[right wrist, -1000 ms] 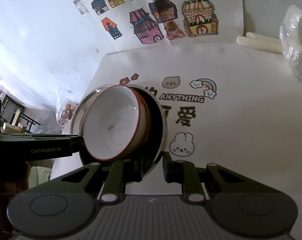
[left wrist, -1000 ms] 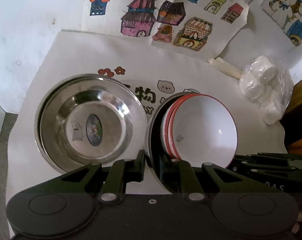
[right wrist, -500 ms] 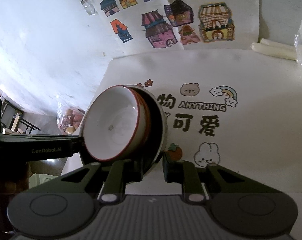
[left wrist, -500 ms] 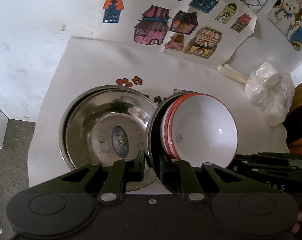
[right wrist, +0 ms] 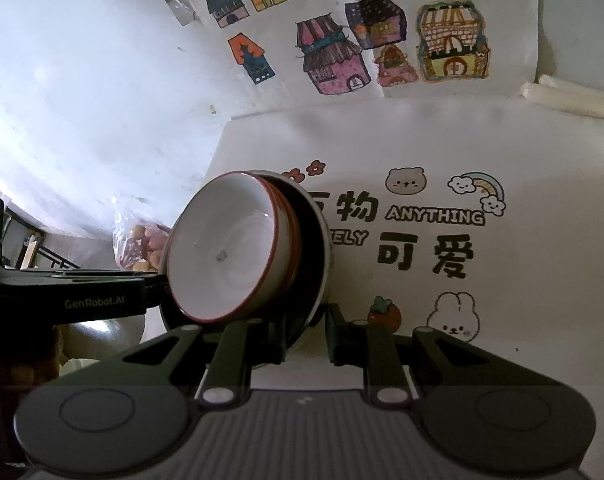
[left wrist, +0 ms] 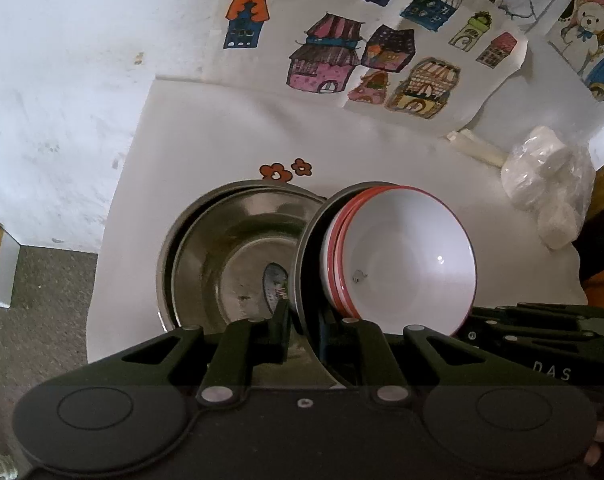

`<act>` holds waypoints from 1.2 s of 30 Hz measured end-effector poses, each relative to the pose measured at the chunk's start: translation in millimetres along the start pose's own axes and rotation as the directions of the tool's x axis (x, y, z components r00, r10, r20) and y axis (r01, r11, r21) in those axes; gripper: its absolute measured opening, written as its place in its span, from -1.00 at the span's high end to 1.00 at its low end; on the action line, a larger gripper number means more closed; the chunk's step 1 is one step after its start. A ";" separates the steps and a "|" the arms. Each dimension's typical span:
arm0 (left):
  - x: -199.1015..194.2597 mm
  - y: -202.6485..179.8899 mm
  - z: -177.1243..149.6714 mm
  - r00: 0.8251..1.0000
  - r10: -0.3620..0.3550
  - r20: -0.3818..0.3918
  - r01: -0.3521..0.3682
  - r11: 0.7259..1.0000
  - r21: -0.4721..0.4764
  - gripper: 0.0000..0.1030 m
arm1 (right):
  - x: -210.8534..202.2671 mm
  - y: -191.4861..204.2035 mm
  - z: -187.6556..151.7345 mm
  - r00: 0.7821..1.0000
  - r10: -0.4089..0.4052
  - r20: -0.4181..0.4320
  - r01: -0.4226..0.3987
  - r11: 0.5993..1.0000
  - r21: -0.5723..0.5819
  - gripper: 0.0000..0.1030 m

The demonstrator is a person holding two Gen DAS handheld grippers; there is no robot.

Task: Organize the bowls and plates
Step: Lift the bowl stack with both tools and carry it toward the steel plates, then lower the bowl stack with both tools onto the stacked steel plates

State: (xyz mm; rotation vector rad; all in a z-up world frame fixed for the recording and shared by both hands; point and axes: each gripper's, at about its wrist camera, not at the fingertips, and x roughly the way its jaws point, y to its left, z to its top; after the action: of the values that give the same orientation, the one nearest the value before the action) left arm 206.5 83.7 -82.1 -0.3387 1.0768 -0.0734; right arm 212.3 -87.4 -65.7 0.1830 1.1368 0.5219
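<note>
- Left gripper (left wrist: 304, 334) clamps the steel plate (left wrist: 308, 240) rim, bowls (left wrist: 406, 256) stacked inside.
- Right gripper (right wrist: 306, 334) pinches the plate's opposite rim, tilted above the mat (right wrist: 502, 152).

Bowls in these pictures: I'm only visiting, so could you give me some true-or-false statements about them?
1. The red-rimmed bowls sit stacked inside a steel dish. True.
2. Only one gripper holds that dish. False: the left gripper and the right gripper both clamp its rim.
3. The top red-rimmed bowl holds food. False: its white inside is bare.
4. Nested steel basins rest on the white table cover. True.
5. The held dish lies flat. False: it is tilted steeply.
</note>
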 end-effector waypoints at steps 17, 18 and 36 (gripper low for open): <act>13.4 19.4 14.8 0.999 -0.023 -0.050 0.025 0.999 0.048 0.76 | 19.9 11.1 2.7 1.000 -0.030 -0.005 0.030 0.997 0.071 0.59; 14.0 20.6 14.8 0.998 -0.023 -0.053 0.025 0.999 0.048 0.76 | 21.2 11.4 2.4 1.000 -0.030 -0.007 0.030 0.997 0.072 0.59; 25.1 35.3 18.7 0.996 -0.015 -0.093 0.021 0.998 0.067 0.76 | 40.8 16.4 1.1 0.999 -0.032 -0.029 0.035 0.993 0.109 0.59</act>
State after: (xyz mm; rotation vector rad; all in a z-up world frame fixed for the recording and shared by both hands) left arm 231.1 115.9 -106.2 -0.2857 1.1604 -0.1428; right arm 221.3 -53.2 -92.0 0.2523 1.1942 0.4336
